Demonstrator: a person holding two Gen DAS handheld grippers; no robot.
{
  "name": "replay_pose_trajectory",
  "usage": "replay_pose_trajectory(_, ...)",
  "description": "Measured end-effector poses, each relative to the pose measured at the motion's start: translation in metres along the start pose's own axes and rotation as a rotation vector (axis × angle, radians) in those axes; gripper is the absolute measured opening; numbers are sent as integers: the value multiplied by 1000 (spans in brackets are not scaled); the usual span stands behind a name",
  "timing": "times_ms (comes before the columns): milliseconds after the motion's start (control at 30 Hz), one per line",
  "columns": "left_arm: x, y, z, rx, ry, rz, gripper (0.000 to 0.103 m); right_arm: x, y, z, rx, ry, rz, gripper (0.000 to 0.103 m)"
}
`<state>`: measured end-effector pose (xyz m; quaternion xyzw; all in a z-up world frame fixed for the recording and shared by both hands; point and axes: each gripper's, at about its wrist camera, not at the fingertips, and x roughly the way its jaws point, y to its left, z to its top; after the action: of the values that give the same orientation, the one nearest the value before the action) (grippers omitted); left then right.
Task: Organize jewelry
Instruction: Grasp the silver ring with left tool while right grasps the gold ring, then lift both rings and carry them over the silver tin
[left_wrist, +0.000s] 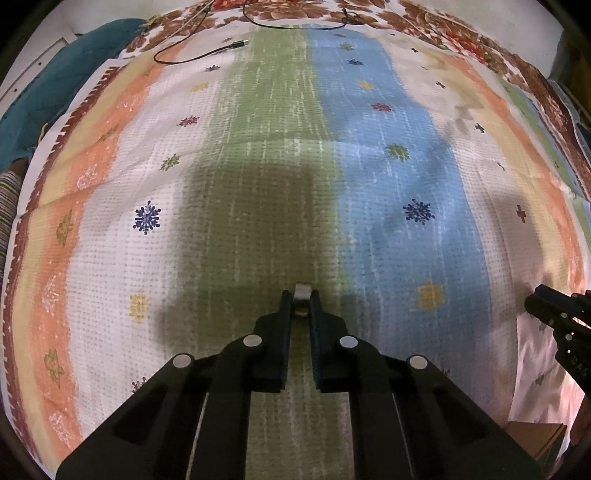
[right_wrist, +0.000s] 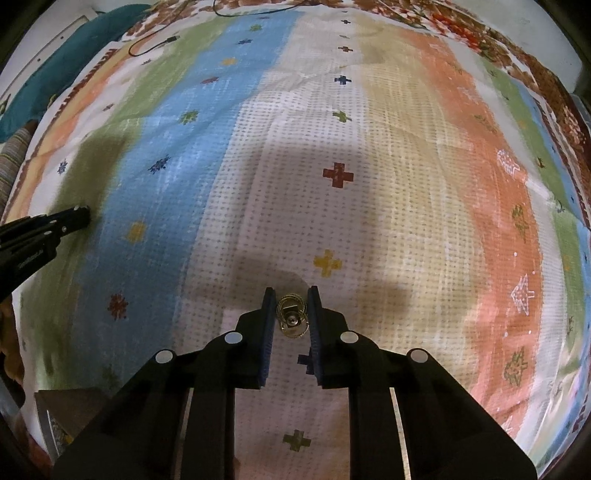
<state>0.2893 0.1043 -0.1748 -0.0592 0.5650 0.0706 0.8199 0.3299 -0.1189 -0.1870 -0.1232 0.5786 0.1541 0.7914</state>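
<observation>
Both grippers are clenched on small pieces, one each. Left gripper (left_wrist: 301, 295): jaws pinched on a small silver piece (left_wrist: 302, 291), likely a ring or clip, too small to tell. It sits right at the fingertips, poking slightly past them toward the far side, over the green stripe of the cloth (left_wrist: 273, 110). Right gripper (right_wrist: 291, 295): jaws closed on a gold ring cluster (right_wrist: 291, 314), looks like earrings or linked rings. Long axis runs near-to-far along the fingers, and the piece sits a bit deeper between the pads than the left one.

Key relation: each piece is centred in its own jaws, so no reach is left; what matters next is the drop spot. A brown box corner (right_wrist: 70, 406) shows near-left in the right view, between the two grippers, probably the destination. It seems roughly equally close to both. A black cable (left_wrist: 199, 53) lies far off, well clear.
</observation>
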Motion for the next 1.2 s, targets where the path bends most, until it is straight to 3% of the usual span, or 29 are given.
replay_pose_trajectory(300,-31,-4,-3,-3,-32,-47,8,-21,8,-2,-8,-42,9,18)
replay_pose_trajectory(1200,-149,-57,-36,112,-195,-83,8,-124,31,-32,-48,-244,101,17)
